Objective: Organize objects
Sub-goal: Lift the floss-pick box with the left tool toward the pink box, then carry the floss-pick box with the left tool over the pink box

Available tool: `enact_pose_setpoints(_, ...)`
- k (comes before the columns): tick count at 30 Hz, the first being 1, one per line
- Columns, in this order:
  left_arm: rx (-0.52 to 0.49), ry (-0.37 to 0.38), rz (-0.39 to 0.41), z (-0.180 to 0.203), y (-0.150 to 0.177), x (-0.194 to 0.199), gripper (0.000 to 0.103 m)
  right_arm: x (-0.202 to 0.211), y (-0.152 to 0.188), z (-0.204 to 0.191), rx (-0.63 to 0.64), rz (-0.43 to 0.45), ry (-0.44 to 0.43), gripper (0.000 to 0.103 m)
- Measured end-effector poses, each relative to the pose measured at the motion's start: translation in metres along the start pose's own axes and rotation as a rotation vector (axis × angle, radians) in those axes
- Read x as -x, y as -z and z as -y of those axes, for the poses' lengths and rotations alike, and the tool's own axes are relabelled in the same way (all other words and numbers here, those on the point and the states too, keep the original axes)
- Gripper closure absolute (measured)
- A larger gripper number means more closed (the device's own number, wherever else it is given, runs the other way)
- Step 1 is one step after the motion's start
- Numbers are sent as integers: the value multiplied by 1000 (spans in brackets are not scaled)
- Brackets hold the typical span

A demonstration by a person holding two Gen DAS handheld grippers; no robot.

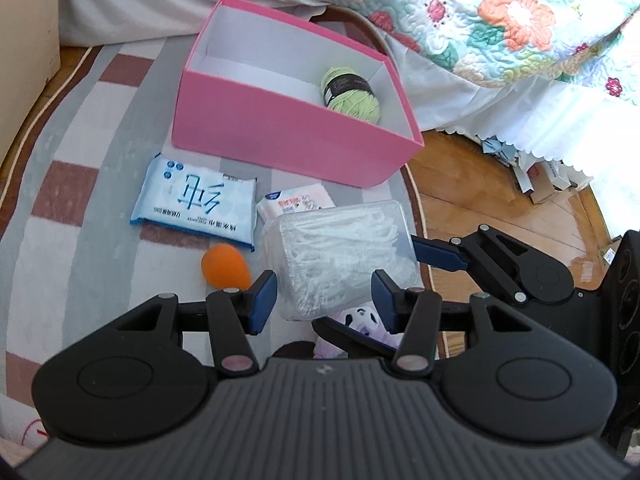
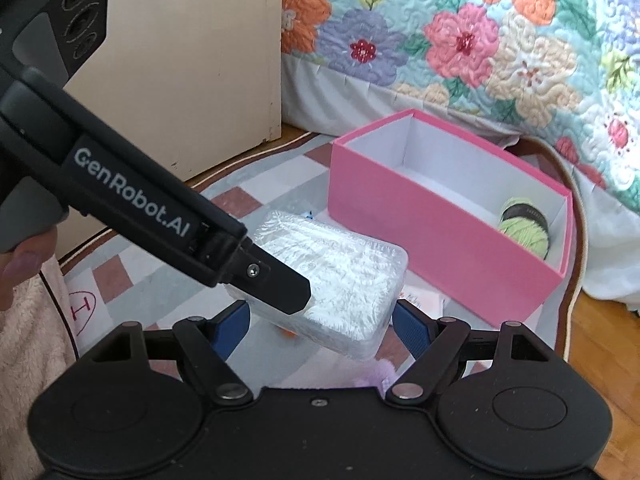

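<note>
clear box (image 1: 340, 256) of white picks is held off the rug (image 1: 80, 128), clamped across by both the left gripper (image 1: 324, 296) and the right gripper (image 2: 320, 322), short of the pink box (image 1: 280, 136). only yarn (image 1: 352, 94) is stowed. wipes (image 1: 196, 204), a tissue pack (image 1: 296, 202) and an orange sponge (image 1: 224, 266) are left. nothing blocks the way.

**What I can't make out**

Below my left fingers (image 1: 264, 300) a panda-print thing (image 1: 366, 320) is mostly covered. The clear box (image 2: 340, 280) between my right fingers (image 2: 412, 330) hides all but an orange speck (image 2: 288, 333). The yarn label (image 2: 524, 214) is unreadable.
</note>
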State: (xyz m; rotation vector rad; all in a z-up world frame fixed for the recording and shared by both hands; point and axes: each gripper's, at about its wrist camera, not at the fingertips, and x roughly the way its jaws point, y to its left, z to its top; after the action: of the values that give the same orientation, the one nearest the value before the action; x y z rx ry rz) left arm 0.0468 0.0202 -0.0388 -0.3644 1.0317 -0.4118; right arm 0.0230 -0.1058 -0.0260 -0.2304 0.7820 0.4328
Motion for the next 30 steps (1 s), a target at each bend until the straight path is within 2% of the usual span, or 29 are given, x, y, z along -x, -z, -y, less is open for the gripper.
enact_pose_setpoints(5,-53,6,8,10,-14,3,54,2,-6,2,22,26,50,20)
enact_pose_setpoints(13,-106,17,21,26,-44,1,54,7,-23,24,-7,66,76,20)
enact_pose_setpoints(30,-174,27,29,42,-93,-20,54,3,-46,66,-83,97,111,25)
